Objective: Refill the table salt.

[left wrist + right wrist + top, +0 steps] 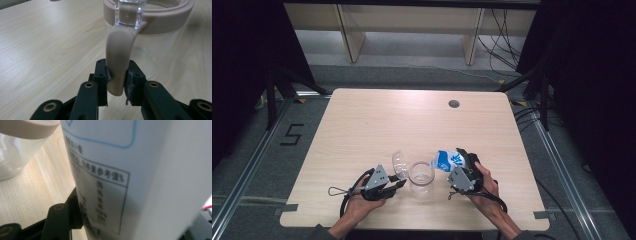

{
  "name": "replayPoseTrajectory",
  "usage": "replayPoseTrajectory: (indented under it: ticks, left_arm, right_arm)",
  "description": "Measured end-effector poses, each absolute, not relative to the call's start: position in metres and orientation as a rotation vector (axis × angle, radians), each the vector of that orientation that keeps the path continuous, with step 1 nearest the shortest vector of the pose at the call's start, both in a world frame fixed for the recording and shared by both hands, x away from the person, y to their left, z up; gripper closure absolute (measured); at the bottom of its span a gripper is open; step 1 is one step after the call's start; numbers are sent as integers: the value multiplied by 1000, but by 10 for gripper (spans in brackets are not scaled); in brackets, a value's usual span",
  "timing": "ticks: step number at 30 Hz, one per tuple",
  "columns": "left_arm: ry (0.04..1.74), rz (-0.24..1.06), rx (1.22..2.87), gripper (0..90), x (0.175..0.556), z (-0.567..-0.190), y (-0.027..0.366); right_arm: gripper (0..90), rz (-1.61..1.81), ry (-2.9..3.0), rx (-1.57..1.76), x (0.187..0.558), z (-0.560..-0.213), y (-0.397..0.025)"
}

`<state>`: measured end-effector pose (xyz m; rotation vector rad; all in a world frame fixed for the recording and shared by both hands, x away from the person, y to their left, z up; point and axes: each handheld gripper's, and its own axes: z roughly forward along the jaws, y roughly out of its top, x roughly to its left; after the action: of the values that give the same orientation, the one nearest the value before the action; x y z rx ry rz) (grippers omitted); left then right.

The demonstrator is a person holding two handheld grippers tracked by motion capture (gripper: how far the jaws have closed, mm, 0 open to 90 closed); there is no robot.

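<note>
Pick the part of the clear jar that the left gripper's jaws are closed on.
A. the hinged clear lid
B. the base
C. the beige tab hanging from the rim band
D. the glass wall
C: in the left gripper view the left gripper pinches the beige tab that hangs from the rim band of the jar.

We see a pale wooden table (377, 120) with rounded corners and a round grommet hole (454, 104) near its far edge, well beyond both sets of jaws. Standing directly on it, between the two sets of jaws, is a clear glass jar (421, 177) with a beige rim. Its beige tab sits right between the left jaws.
</note>
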<state>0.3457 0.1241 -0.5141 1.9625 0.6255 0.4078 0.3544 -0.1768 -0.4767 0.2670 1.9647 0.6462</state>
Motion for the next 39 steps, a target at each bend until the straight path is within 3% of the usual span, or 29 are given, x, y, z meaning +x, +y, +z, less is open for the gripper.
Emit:
replayPoseTrajectory:
  ticks: [39]
  left_arm:
    - [645,396,1956,733,345,-514,124]
  right_arm:
    - [434,473,1892,81,351,-478,-168]
